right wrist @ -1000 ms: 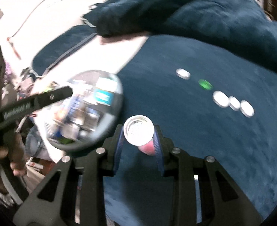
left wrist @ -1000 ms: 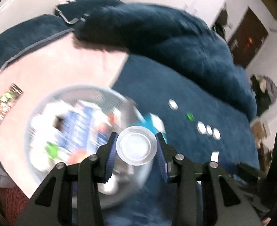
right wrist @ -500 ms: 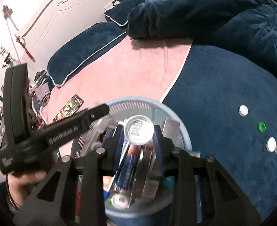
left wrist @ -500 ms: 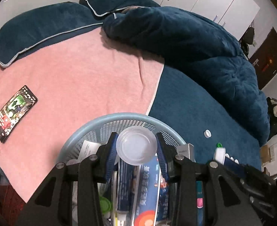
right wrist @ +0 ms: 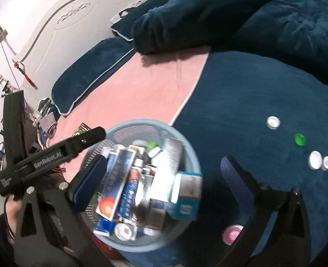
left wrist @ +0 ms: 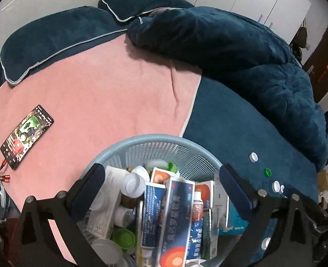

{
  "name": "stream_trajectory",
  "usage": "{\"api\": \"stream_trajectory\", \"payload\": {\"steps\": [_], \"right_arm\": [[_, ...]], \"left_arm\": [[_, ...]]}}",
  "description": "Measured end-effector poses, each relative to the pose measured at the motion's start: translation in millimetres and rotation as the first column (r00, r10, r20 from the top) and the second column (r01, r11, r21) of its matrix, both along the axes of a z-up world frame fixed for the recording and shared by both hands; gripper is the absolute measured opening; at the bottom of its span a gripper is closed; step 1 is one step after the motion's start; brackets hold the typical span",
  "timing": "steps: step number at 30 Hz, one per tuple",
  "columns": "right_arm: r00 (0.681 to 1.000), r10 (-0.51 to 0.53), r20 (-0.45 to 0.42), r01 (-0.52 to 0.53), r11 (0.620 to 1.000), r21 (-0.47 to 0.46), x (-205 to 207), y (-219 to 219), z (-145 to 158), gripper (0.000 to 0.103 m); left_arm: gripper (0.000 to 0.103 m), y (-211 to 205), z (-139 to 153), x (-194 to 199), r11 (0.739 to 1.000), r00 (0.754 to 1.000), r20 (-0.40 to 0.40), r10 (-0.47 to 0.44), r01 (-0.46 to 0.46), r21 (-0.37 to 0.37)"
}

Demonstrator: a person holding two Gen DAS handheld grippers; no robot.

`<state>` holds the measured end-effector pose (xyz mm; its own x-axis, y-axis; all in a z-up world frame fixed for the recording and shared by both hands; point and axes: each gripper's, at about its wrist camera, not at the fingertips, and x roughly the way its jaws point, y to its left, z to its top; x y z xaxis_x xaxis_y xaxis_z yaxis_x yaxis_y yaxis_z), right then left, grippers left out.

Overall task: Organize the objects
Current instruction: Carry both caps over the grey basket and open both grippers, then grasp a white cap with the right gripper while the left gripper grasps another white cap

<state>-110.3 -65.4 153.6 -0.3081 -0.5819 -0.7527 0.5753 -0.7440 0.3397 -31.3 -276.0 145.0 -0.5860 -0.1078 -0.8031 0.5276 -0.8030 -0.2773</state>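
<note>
Both grippers hang over the basket (left wrist: 164, 142) at the near edge of the bed, where pink sheet (left wrist: 101, 102) meets blue blanket (left wrist: 241, 133); the left gripper (left wrist: 161, 187) points steeply down into it, jaws opening and already spread almost as wide as the rim, nothing between the pads but the heap of boxes (left wrist: 177, 218), tubes and a small white-capped bottle (left wrist: 132, 187) lying below. The right gripper (right wrist: 164, 175) is opening too; it straddles the basket's right wall, left finger over the heap, right finger out over bare blanket, gripping nothing.

What is left to gather, I judge, lies to the right: a row of caps (right wrist: 315, 160), a white one (right wrist: 273, 122) and a green one (right wrist: 299, 139) beyond it, well apart from the basket, and a pink-topped thing (right wrist: 231, 235) close below the right finger. The right hand is the nearer to all of these; the left would have to cross the basket.

The caps are flat and round, with no long axis to line up on; the blanket around them is open and soft, so pads may sink; only the three in the row touch or nearly touch; the bed's near edge runs just under the pink thing.
</note>
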Motion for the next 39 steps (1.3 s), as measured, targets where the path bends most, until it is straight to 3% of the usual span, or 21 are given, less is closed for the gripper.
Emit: {"api": "stream_trajectory", "payload": {"steps": [8,16,24,29,32,39], "right_arm": [[0.996,-0.083,-0.022,0.084,0.996,0.031,-3,54,7,0.103],[0.981,-0.189,-0.04,0.192,0.977,0.095,-19,129,2,0.103],[0.917,-0.399,-0.026,0.395,0.895,0.206,-50,245,-49,0.103],[0.892,-0.452,-0.021,0.442,0.859,0.259,-77,278,-82,0.103],[0.89,-0.451,-0.063,0.447,0.84,0.309,-98,281,-97,0.102],[0.917,-0.393,-0.068,0.384,0.824,0.417,-133,268,-137,0.076]], "left_arm": [[0.103,34,12,-8,0.996,0.996,-0.021,-0.085,0.085,-0.011],[0.103,92,27,-24,0.976,0.976,-0.046,-0.214,0.213,-0.038],[0.103,167,23,-55,0.931,0.932,-0.035,-0.361,0.359,-0.067],[0.103,214,17,-72,0.881,0.885,-0.003,-0.465,0.462,-0.103],[0.103,231,10,-77,0.858,0.865,0.029,-0.501,0.501,-0.109],[0.103,236,-2,-85,0.854,0.857,0.064,-0.511,0.515,-0.077]]}}
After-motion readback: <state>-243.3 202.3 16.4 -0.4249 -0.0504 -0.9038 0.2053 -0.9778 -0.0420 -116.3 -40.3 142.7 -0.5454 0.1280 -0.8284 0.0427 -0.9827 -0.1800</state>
